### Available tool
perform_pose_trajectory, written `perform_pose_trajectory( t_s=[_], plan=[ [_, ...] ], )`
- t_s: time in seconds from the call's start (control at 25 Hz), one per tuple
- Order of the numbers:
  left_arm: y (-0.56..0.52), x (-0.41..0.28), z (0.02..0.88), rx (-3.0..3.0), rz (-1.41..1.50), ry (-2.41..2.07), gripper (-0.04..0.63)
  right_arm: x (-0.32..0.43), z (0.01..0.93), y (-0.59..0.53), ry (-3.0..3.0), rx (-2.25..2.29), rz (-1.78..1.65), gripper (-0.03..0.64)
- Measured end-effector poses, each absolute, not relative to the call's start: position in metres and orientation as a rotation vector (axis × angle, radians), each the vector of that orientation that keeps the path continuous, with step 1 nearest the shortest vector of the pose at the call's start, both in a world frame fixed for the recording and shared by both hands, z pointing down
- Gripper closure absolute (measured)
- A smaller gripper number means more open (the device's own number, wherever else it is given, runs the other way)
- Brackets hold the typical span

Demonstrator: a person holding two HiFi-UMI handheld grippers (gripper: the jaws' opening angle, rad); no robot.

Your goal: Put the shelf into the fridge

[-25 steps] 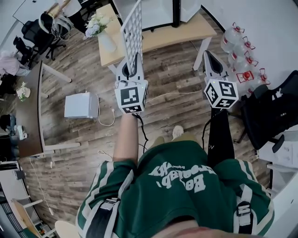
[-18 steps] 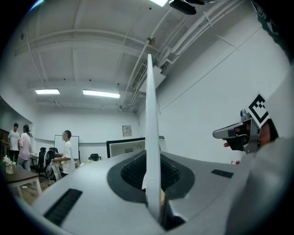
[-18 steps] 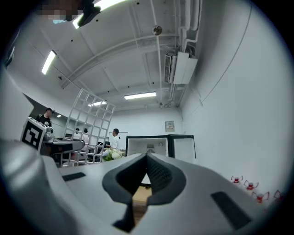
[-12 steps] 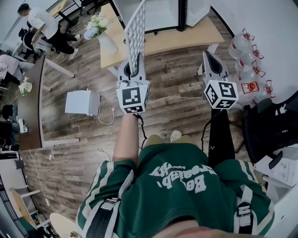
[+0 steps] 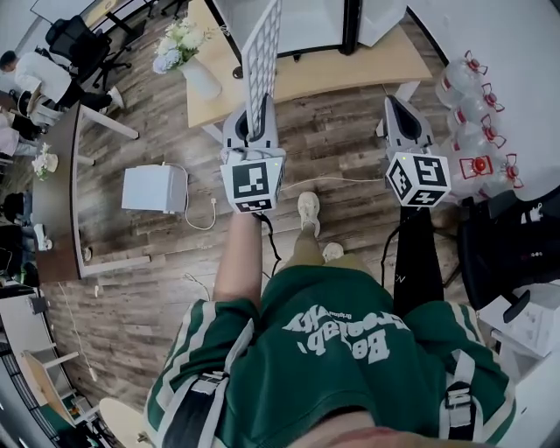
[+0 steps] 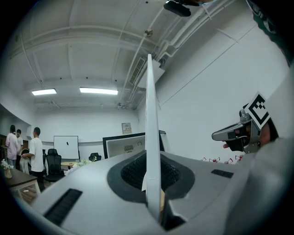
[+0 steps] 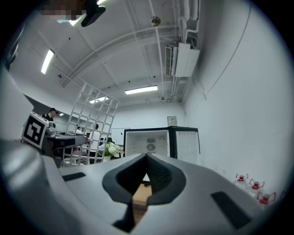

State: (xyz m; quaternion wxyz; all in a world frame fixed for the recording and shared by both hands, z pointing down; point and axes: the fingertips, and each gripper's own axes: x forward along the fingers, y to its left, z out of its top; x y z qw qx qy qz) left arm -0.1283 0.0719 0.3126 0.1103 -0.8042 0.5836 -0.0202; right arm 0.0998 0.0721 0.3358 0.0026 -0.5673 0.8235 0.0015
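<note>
Clamping the white wire shelf tight in the left claw, holding it upright and edge-on out ahead, well short of the open fridge up by the wooden surface. Keeping the right claw pinched together on nothing, off to the shelf's right. Not really managing to read the upside-down white lettering on the green shirt. Compared with a second ago: stepping forward, one shoe now poking out front, closing in on fridge and surface.
</note>
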Motion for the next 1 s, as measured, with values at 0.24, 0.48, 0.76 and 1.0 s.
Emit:
perform_pose_trajectory(
  t_s=[0.24, 0.48, 0.76, 1.0],
  plan=[
    [0.013, -0.133, 0.321, -2.39, -0.035, 1.699, 0.569, 0.086, 0.339, 0.018, 2.622, -1.785, 0.036, 0.614],
    [-0.064, -0.144, 0.324, -2.415, -0.024, 1.674, 0.569, 0.073, 0.339, -0.054, 2.602, -1.81, 0.029, 0.614],
    [-0.135, -0.149, 0.327, -2.415, -0.07, 1.62, 0.569, 0.063, 0.337, -0.121, 2.58, -1.846, 0.035, 0.614],
    [-0.166, -0.144, 0.333, -2.359, -0.187, 1.527, 0.569, 0.062, 0.338, -0.152, 2.555, -1.882, 0.038, 0.614]
  ],
)
